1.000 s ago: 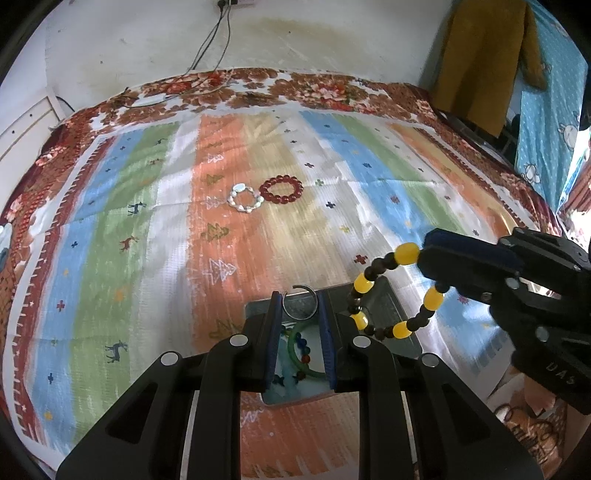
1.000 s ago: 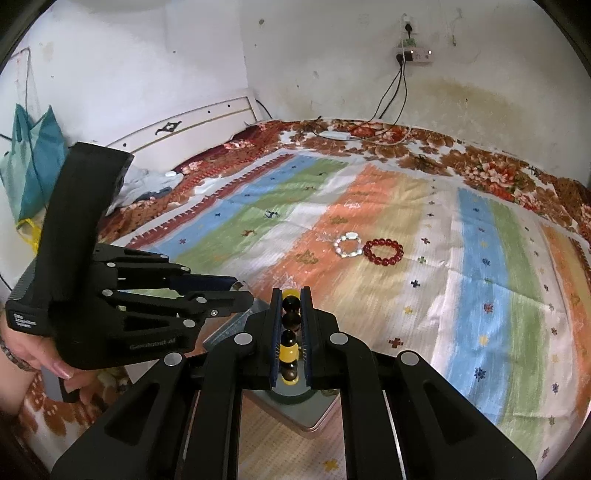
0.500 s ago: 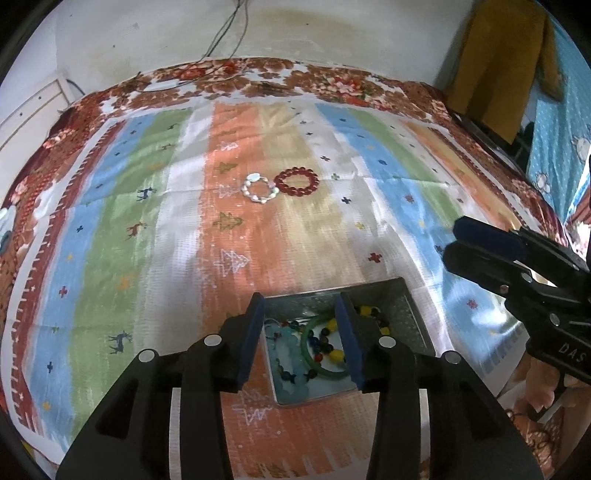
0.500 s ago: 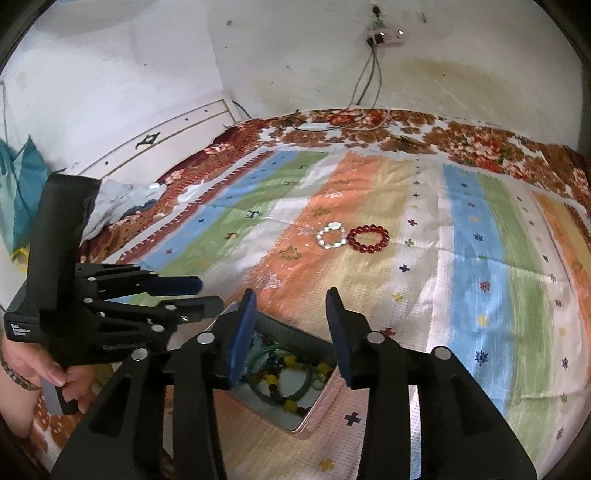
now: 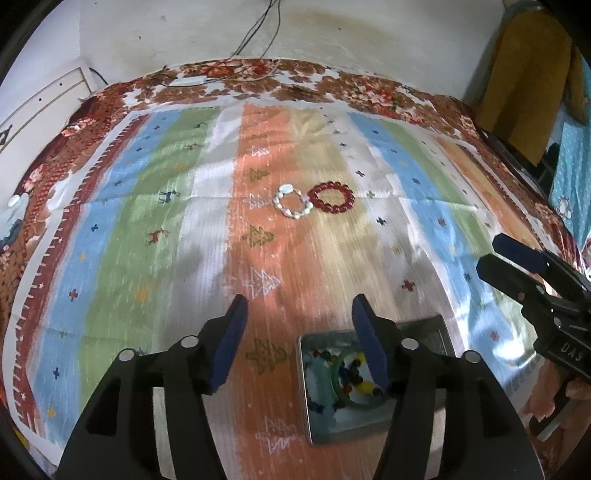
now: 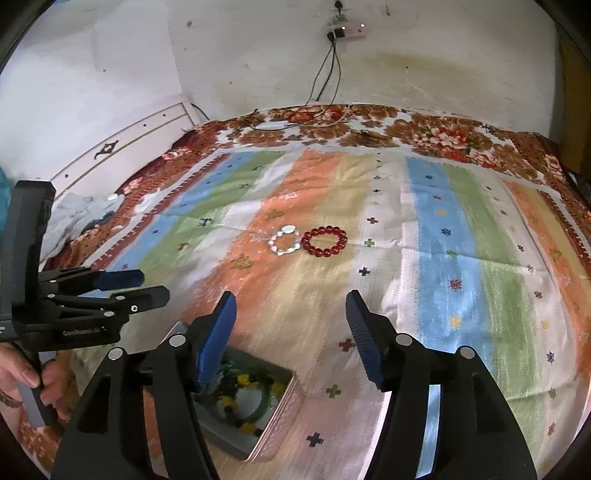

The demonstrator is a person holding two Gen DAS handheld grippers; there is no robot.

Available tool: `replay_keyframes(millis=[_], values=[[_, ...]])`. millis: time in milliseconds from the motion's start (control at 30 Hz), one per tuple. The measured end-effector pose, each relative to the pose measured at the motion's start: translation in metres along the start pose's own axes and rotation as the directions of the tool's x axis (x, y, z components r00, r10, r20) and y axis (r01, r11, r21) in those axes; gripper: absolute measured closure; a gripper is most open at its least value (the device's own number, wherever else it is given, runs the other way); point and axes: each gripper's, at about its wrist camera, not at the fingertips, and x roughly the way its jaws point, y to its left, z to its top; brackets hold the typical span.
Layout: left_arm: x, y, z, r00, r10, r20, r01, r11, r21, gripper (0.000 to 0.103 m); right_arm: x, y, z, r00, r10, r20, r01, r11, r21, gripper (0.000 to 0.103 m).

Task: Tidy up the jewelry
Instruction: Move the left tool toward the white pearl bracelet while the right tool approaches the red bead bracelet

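Jewelry mostly sits in the tin (image 6: 275, 410); the white bracelet (image 5: 291, 201) and red bracelet (image 5: 331, 197) wait at twelve o'clock; my left gripper (image 5: 297, 341) and right gripper (image 6: 290, 330) are both spread, empty.

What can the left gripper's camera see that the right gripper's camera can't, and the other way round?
Only the left camera shows the mustard-yellow garment hanging at the bedside. Only the right camera shows the wall power strip and the white headboard. Both show the striped bedspread, the white bracelet touching the red bracelet, and the tin box of jewelry, plus each other's open gripper.
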Motion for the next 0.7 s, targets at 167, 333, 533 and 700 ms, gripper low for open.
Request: replay_keyframes(millis=[167, 333, 533, 700], values=[[0.008, 0.002, 0.014, 0.999, 0.016, 0.029, -0.016, 1.0, 0.002, 0.028, 0.013, -0.006, 0.007, 1.0, -0.028, -0.001, 0.028, 1.0, 0.004, 0.034], [0.016, 0.007, 0.026, 0.999, 0.02, 0.038, -0.02, 1.0, -0.004, 0.021, 0.029, -0.013, 0.013, 0.999, -0.049, -0.02, 0.049, 0.999, 0.023, 0.031], [0.031, 0.014, 0.045, 0.999, 0.03, 0.042, -0.029, 0.999, -0.019, 0.017, 0.046, -0.015, 0.021, 0.997, -0.073, -0.029, 0.074, 0.997, 0.01, 0.031], [0.044, 0.018, 0.055, 0.999, 0.044, 0.032, -0.043, 0.999, -0.026, 0.017, 0.061, -0.021, 0.03, 0.996, -0.083, -0.038, 0.084, 0.996, 0.031, 0.031]])
